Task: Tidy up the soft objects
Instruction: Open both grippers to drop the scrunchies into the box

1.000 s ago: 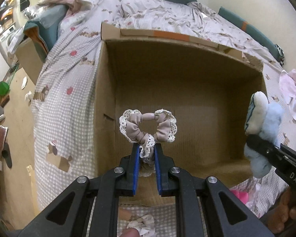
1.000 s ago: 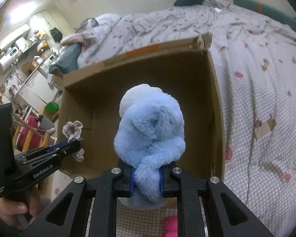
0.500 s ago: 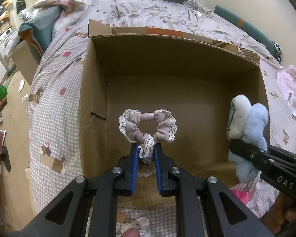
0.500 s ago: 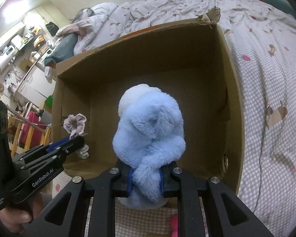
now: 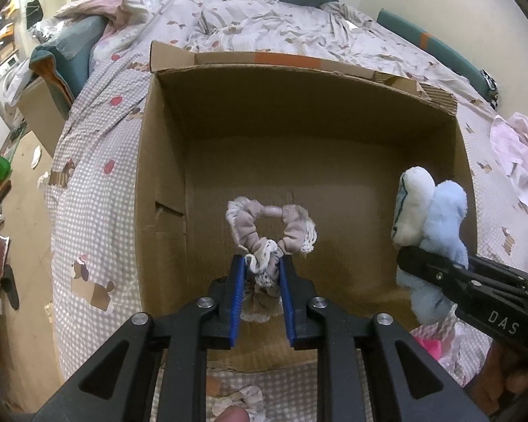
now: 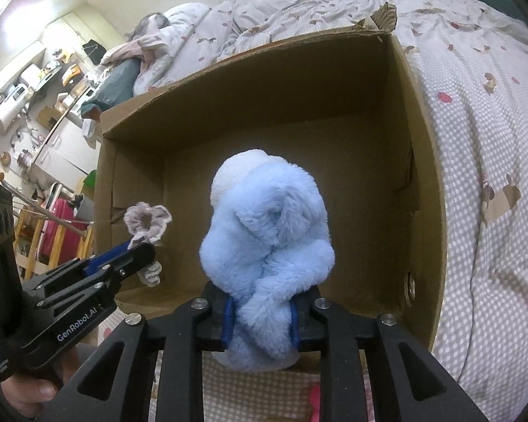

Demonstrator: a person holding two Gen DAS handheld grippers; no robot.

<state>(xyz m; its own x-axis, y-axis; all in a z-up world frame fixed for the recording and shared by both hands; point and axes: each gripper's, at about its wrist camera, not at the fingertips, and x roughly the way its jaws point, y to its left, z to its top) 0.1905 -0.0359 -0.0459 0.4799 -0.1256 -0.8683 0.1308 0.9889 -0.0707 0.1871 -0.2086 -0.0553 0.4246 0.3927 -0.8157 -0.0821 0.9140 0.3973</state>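
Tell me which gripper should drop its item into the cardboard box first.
Left, probably. The left gripper holds the scrunchie over the middle of the cardboard box. The right gripper grips the blue plush toy near the box's front edge.

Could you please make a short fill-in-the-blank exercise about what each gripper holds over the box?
1. The left gripper is shut on a lace-trimmed ____.
2. The right gripper is shut on a plush toy whose fur is mostly ____.
3. Both hang over an open ____ box, which stands on the bed.

Missing words: scrunchie; blue; cardboard
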